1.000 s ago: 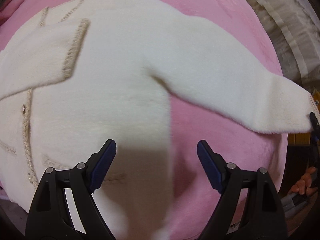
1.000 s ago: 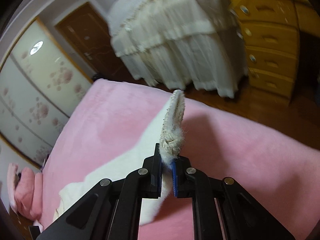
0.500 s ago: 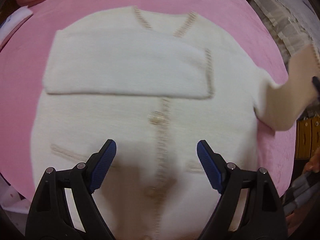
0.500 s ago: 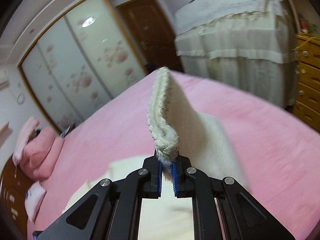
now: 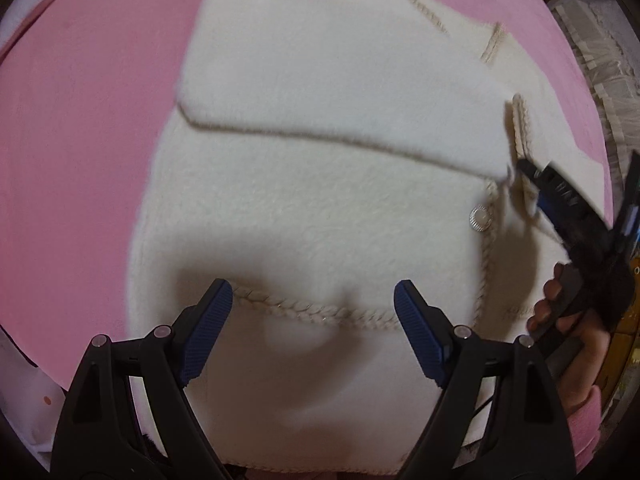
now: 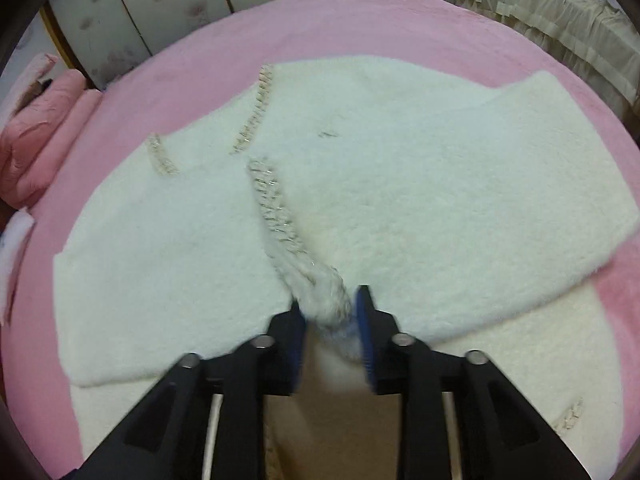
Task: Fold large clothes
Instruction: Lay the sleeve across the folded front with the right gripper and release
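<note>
A white fluffy cardigan (image 5: pixel 320 208) with braided trim lies face up on the pink bed (image 5: pixel 72 160). One sleeve (image 5: pixel 320 92) is folded across its chest. My left gripper (image 5: pixel 312 292) hangs open over the pocket braid with nothing between its pads. In the right wrist view the other sleeve (image 6: pixel 460 184) lies across the cardigan's front (image 6: pixel 160 260). Its trimmed cuff (image 6: pixel 324 300) sits between the jaws of my right gripper (image 6: pixel 330 320), which are opening and stand apart. The right gripper's fingers (image 5: pixel 560 200) and a person's hand (image 5: pixel 568 320) show at the left wrist view's right edge.
Pink pillows (image 6: pixel 40 128) lie at the bed's far left, with flowered wardrobe doors (image 6: pixel 160 4) behind them. A piece of furniture under a cream frilled cover (image 6: pixel 560 24) stands beyond the bed's right side. Bare pink bedding (image 6: pixel 360 12) rings the cardigan.
My right gripper swung the pinched cuff from beside the bed over the cardigan's front, then its jaws parted. My left gripper slid across the cardigan to its pocket area, staying open.
</note>
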A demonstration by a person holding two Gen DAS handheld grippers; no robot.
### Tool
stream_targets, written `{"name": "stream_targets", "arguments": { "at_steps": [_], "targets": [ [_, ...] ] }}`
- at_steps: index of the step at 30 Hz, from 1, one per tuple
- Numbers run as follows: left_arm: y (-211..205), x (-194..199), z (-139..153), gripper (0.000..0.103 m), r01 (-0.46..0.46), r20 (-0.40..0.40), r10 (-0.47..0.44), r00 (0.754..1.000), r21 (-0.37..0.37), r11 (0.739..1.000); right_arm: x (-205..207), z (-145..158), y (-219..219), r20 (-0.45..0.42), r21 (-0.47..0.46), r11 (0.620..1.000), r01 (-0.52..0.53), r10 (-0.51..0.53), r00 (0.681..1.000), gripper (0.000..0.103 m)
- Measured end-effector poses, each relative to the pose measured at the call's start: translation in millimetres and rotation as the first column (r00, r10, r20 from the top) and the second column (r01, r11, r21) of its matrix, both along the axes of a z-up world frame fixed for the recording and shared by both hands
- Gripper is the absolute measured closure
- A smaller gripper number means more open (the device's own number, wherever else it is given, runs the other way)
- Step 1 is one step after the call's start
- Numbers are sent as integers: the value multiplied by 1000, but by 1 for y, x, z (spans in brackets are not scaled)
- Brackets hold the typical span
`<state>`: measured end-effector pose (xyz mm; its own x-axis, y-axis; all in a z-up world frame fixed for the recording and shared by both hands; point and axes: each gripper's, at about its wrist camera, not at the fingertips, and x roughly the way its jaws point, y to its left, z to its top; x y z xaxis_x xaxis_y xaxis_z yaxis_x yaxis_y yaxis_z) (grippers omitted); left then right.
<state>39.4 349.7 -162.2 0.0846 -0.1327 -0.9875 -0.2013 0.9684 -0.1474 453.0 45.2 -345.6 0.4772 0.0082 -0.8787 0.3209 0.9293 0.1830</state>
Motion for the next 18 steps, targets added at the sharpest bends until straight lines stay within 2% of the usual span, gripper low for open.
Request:
{"name": "stream_targets", "arguments": {
  "at_steps": [1,2,7,12,15,18],
  "targets": [
    [2,-1,-1,22,2,-6,-2,1000,-2,1000,0,0,4,8,18,1000,-4,4,1000,26],
    [3,-3,-2,22,2,-12,-2,1000,-6,1000,5,1,4,15,20,1000,-3,3,1000,22],
    [-4,2,1,22,14,7,-14,1000,-33,999,17,4,7,8,5,1000,-18,18,1000,22],
    [-30,9,13,22,87,82,-89,993,29,996,11,-13,0,-20,35,999,8,-7,1000,22],
    [-58,16,14,22,122,95,-127,987,56,991,17,-18,-11,-46,77,996,36,-33,998,22],
    [-79,22,18,22,149,116,-157,981,74,986,15,-22,-25,-63,64,997,40,-36,997,22]
  ]
}}
